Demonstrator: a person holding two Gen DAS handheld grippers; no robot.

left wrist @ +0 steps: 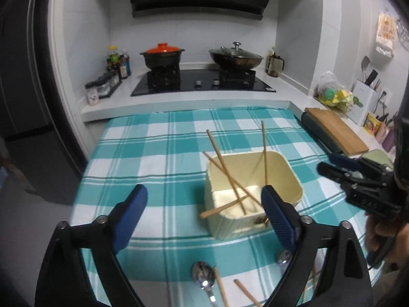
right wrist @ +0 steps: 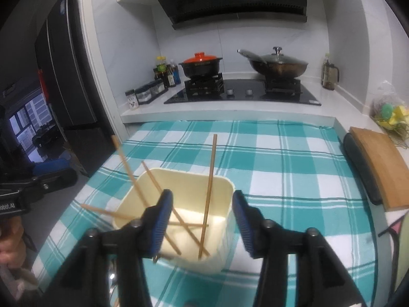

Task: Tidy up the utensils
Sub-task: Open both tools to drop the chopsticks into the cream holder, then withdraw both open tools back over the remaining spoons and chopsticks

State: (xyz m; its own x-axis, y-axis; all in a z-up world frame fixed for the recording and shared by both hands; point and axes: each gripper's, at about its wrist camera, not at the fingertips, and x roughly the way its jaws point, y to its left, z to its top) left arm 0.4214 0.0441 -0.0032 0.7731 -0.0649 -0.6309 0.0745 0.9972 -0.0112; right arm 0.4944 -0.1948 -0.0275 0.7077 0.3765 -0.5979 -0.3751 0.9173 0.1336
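Observation:
A cream plastic container (left wrist: pixel 288 179) stands on the teal checked tablecloth (left wrist: pixel 153 158), with several wooden chopsticks (left wrist: pixel 222 161) leaning in it at crossed angles. My left gripper (left wrist: pixel 203 192) hovers in front of it, open wide, with nothing between its pads. Near the cloth's front edge lie a metal spoon (left wrist: pixel 203 278) and two loose chopsticks (left wrist: pixel 221 286). A second spoon (left wrist: pixel 282 258) is partly hidden behind my left gripper's right finger. My right gripper (right wrist: pixel 202 194) is open just above the container (right wrist: pixel 225 179) with its pads touching none of the chopsticks (right wrist: pixel 211 179). It also shows at the right of the left wrist view.
Behind the cloth is a stove (left wrist: pixel 202 83) with an orange-lidded pot (left wrist: pixel 162 55) and a lidded wok (left wrist: pixel 235 56). Spice jars (left wrist: pixel 103 84) stand to its left. A wooden cutting board (right wrist: pixel 381 163) lies on the right counter. A dark fridge (right wrist: pixel 58 76) stands at the left.

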